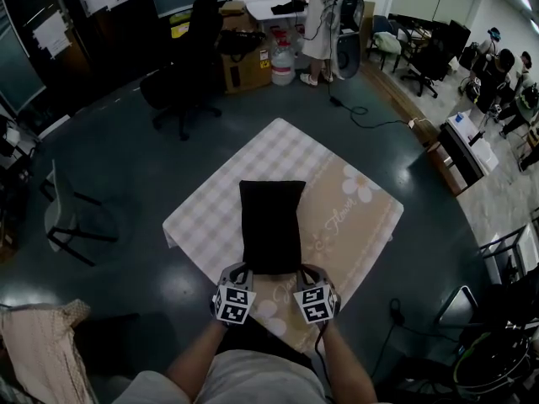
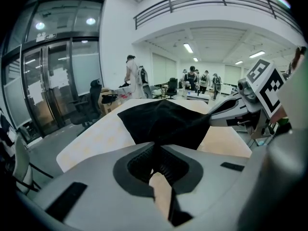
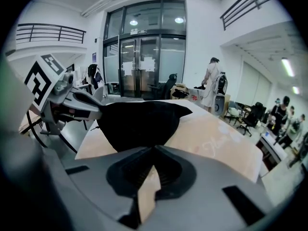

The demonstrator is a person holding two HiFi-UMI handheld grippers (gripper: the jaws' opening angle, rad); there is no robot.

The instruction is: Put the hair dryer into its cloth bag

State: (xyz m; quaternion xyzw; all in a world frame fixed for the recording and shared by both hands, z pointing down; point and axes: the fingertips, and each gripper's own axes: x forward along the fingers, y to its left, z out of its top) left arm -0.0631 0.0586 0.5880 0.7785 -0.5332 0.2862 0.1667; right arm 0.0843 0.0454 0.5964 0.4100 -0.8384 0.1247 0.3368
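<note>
Open office-lab: swivel chair [image 1: 192,53]; glass doors [image 3: 144,57]; mezzanine railing [image 2: 207,1].

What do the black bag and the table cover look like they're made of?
The black bag: likely soft matte cloth; no shine, and it sags into folds at its near edge. The table cover: thin fabric or coated cloth, can't tell which; printed checks and flowers, lies flat, edges drape down.

Black cloth bag [image 1: 271,225] on a table [image 1: 210,217] covered in cream-and-white checks left of the bag, beige with white daisies to its right. Grey left claw [image 1: 242,269] and right claw [image 1: 304,270] at the bag's near edge bear black-and-white square markers [image 1: 233,303].
</note>
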